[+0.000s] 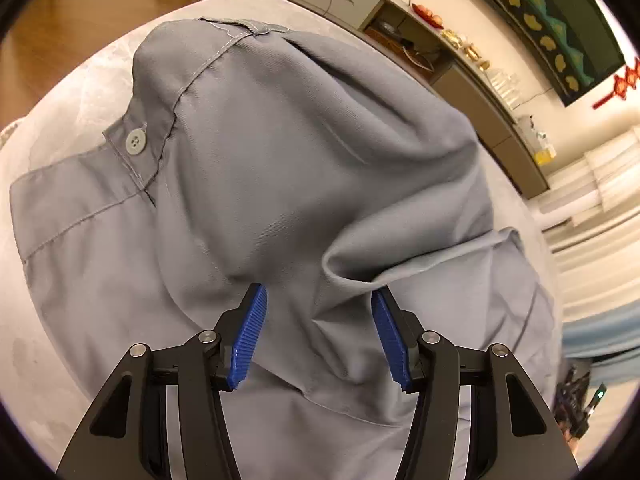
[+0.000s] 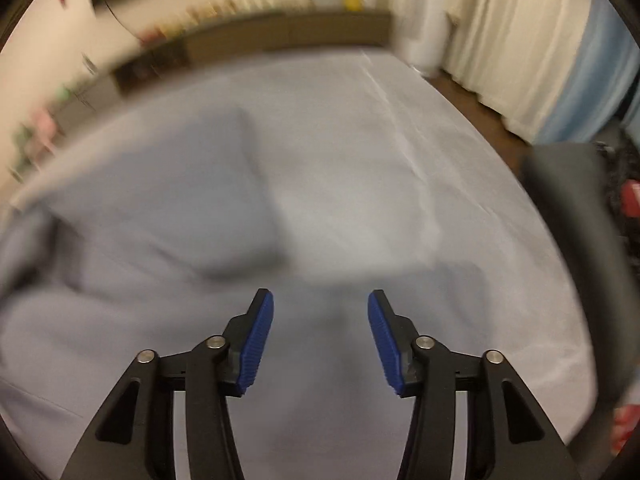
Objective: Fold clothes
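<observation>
Left wrist view: the left tongs (image 1: 319, 300) stand wide apart with nothing gripped, poised over a rumpled ridge of the grey garment (image 1: 280, 168), which fills the middle of the frame on a pale worktop (image 1: 60, 92); a button (image 1: 135, 142) sits at centre left. In the blurred right wrist view, the right tongs (image 2: 321, 306) gape equally empty above the cloth at lower left. Folding looks barely begun: creases remain, no neat stack.

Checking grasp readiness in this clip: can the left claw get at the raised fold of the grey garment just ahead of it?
Probably yes. The left claw is open, and the raised fold of the grey garment sits just ahead of its fingertips with nothing in between. Whether the pads already touch cloth is unclear.
</observation>
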A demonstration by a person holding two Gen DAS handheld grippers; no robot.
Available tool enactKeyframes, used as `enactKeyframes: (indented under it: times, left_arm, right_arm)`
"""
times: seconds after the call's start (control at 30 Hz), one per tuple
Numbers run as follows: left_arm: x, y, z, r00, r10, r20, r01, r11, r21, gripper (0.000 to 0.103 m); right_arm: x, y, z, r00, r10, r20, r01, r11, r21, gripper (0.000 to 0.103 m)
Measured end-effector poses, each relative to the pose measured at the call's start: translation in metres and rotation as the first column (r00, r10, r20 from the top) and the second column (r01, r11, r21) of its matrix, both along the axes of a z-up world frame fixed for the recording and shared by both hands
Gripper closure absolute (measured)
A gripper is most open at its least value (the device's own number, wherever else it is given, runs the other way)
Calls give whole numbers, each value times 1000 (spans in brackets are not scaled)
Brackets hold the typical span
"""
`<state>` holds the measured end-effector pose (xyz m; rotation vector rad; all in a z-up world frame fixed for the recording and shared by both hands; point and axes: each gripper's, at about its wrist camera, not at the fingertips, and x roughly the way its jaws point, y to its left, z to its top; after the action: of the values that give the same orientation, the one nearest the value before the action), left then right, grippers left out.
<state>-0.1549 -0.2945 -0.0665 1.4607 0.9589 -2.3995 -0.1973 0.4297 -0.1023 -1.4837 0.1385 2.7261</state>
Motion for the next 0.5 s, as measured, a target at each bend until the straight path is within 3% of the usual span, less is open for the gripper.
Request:
enactKeyframes:
  times: [0.03, 0.07, 0.17, 0.3, 0.33, 0.4, 0.43, 0.47, 0.5]
  left_arm:
    - [0, 2, 2, 1000, -1, -7, 1, 1000, -13, 46]
    - [1, 2, 6, 1000, 1, -19, -1, 999, -35, 46]
    - [4, 1, 16, 999, 6, -53, -11, 995, -99, 46]
    - [2, -15, 16, 995, 53, -84, -60, 994, -89, 46]
    - [2, -18, 14, 995, 64, -81, -70, 995, -78, 46]
    - [4, -26, 10, 992, 94, -82, -97, 995, -32, 46]
    - [5, -31, 8, 991, 109, -82, -110, 994, -9, 46]
    - [6, -35, 7, 989, 124, -82, -124, 992, 13, 46]
    - [8, -37, 8, 983, 157, -91, -156, 988, 12, 46]
  right_arm:
    - [-14, -11, -1, 1000, 31, 0, -31, 1000, 3, 27]
    - [-29, -22, -3, 998, 63, 4, -63, 998, 11, 25]
    - [-76, -55, -22, 991, 121, 57, -125, 989, 80, 25]
    - [-118, -60, -49, 988, 111, 108, -119, 990, 70, 26]
    - [-121, -62, -53, 987, 117, 107, -125, 990, 65, 30]
    - [-128, -67, -60, 986, 129, 103, -135, 989, 56, 58]
    - [-129, -72, -58, 984, 145, 107, -152, 987, 59, 85]
    - [-129, -77, -57, 980, 162, 112, -170, 983, 63, 100]
    - [-130, -83, -55, 977, 180, 117, -188, 980, 66, 101]
